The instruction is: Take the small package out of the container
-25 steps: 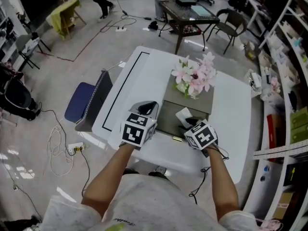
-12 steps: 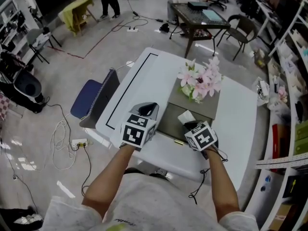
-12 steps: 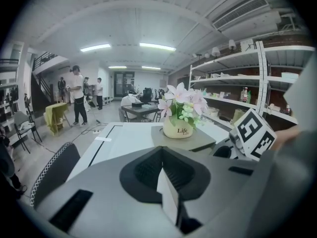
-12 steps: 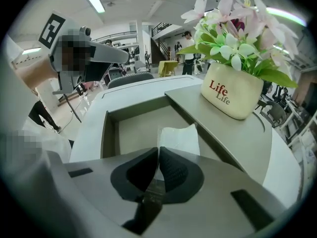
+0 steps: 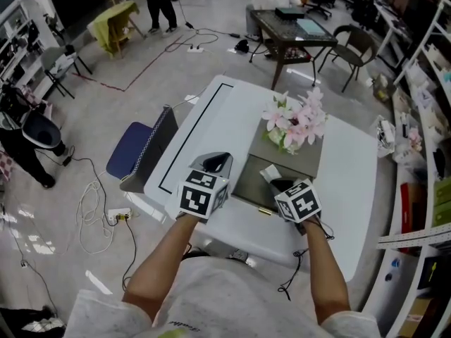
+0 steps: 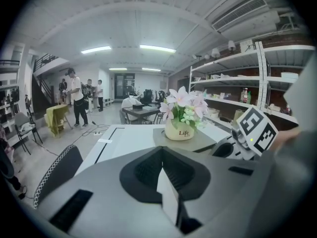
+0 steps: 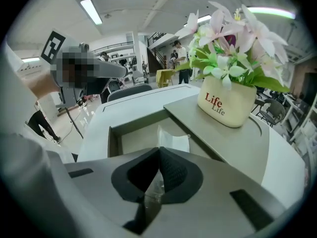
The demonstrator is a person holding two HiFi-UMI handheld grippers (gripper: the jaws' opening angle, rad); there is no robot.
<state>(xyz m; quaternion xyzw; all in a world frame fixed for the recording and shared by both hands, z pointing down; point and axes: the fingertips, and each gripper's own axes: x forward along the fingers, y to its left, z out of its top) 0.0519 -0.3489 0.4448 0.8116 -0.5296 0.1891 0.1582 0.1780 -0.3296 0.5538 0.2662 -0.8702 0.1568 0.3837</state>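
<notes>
You've got both arms out over the white table [image 5: 211,111]. Your left gripper [image 5: 215,163] hangs over the near part of the table, just left of the grey container [image 5: 243,182], with its marker cube facing up. Your right gripper [image 5: 280,186] points into the container's open well, its tip right at the small package [image 5: 268,172], which is white and tilted up. From this height the grip itself can't be made out. Past the well, a pot of pink flowers [image 5: 296,122] stands on the container's flat grey top. A blue chair [image 5: 130,150] sits at the table's left side, and cables [image 5: 88,210] trail across the floor.
</notes>
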